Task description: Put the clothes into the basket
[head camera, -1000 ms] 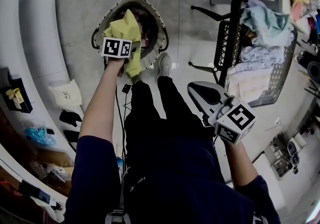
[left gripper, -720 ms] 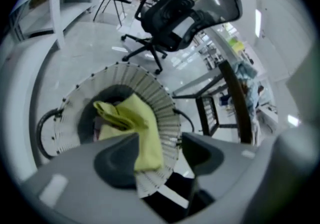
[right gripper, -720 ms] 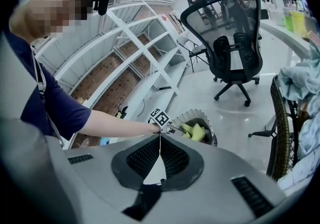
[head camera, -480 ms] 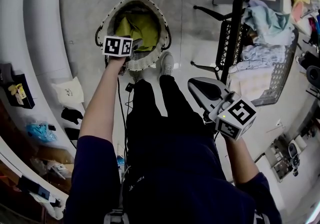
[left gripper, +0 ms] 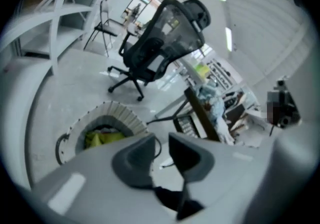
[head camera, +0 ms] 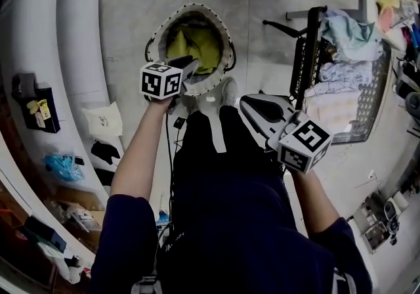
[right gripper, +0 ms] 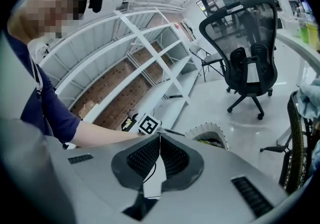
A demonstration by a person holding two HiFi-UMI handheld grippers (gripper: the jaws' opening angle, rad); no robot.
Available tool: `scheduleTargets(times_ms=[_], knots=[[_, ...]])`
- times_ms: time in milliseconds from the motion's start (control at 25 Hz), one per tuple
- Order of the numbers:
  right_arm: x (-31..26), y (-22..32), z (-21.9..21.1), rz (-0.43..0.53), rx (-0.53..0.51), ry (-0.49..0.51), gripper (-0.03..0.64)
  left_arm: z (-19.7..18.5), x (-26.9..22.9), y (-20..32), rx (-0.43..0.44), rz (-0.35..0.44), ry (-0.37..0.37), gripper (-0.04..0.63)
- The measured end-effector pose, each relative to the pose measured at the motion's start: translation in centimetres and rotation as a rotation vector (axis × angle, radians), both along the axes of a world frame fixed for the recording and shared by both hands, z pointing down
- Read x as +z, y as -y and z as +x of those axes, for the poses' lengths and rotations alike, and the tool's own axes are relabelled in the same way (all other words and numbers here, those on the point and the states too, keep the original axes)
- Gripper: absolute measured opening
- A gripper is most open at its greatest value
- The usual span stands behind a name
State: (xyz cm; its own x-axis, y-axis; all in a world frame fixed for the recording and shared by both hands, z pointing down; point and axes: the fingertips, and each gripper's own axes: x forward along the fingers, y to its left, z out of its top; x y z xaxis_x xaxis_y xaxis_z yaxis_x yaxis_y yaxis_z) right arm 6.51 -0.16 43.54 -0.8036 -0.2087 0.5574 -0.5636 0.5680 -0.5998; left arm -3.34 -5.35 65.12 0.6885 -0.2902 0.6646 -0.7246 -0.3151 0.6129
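Inside the basket (head camera: 194, 6), part of the yellow garment (head camera: 194, 46) is hidden.

One round white woven basket (head camera: 228, 50) on the floor, and inside it one yellow-green garment (head camera: 193, 46), just the one showing. Right of the basket, one black mesh-sided rack (head camera: 307, 50) carrying one mixed heap of clothes (head camera: 344, 33), too tangled to count piece by piece. Beyond the basket, two chairs: one black mesh office chair (left gripper: 167, 28), one thin-framed chair (left gripper: 102, 20) farther back.
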Motion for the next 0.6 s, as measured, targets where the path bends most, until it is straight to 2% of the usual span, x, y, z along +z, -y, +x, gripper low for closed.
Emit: scheduleTargets(times_ms=[80,200,600], knots=[[-1.0,-0.2,-0.9,0.005,0.002,0.025,0.008,0.1,-3.0,-0.3,0.014,0.061,-0.018,0.049],[-2.4,-0.6,-2.4,0.024,-0.001,0.052,0.008,0.0,-7.2,-1.1,0.029,0.142,-0.038,0.011],[-7.3,-0.8,-4.3,0.163,-0.002,0.082,0.008,-1.2,-21.5,-3.6,0.046,0.428,-0.098,0.003]])
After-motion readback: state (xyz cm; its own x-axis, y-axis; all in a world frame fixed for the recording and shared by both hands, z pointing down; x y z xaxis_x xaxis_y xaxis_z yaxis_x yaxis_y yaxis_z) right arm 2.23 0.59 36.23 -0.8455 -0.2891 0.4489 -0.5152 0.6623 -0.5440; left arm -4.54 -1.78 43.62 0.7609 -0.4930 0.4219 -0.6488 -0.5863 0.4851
